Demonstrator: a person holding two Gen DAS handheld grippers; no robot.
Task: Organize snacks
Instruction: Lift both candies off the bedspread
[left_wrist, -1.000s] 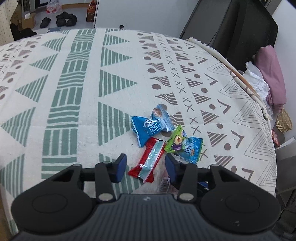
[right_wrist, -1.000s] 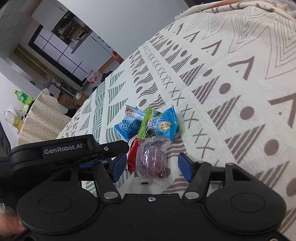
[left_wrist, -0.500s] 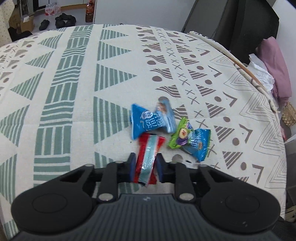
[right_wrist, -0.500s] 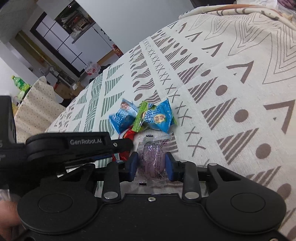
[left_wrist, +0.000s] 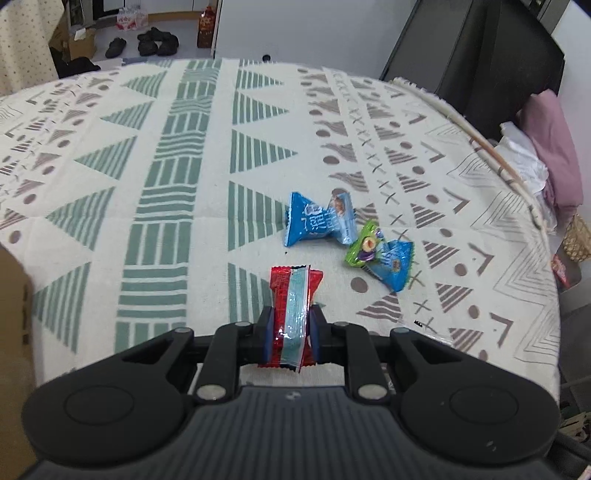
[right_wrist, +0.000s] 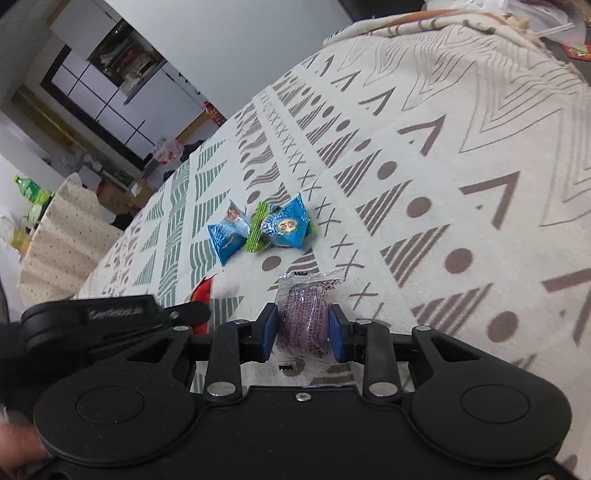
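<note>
My left gripper (left_wrist: 290, 323) is shut on a red snack packet with a pale blue stripe (left_wrist: 294, 291), held just above the patterned tablecloth (left_wrist: 166, 184). My right gripper (right_wrist: 303, 325) is shut on a purple snack in a clear wrapper (right_wrist: 303, 317). Three snacks lie together on the cloth ahead: a blue packet (left_wrist: 317, 221), a green one (left_wrist: 364, 249) and a second blue one (left_wrist: 395, 264). The right wrist view shows them as the blue packet (right_wrist: 227, 236), the green one (right_wrist: 256, 230) and the other blue one (right_wrist: 288, 225).
The left tool's black housing (right_wrist: 110, 317) sits close on the left in the right wrist view, with a hand (right_wrist: 18, 450) at the corner. A cardboard box (left_wrist: 11, 332) stands at the left. A black screen (left_wrist: 480, 55) and pink cloth (left_wrist: 554, 155) lie beyond the table's right edge.
Both grippers went from open around their packets to shut on them. The red packet and the purple snack have come away from the pile toward the cameras.
</note>
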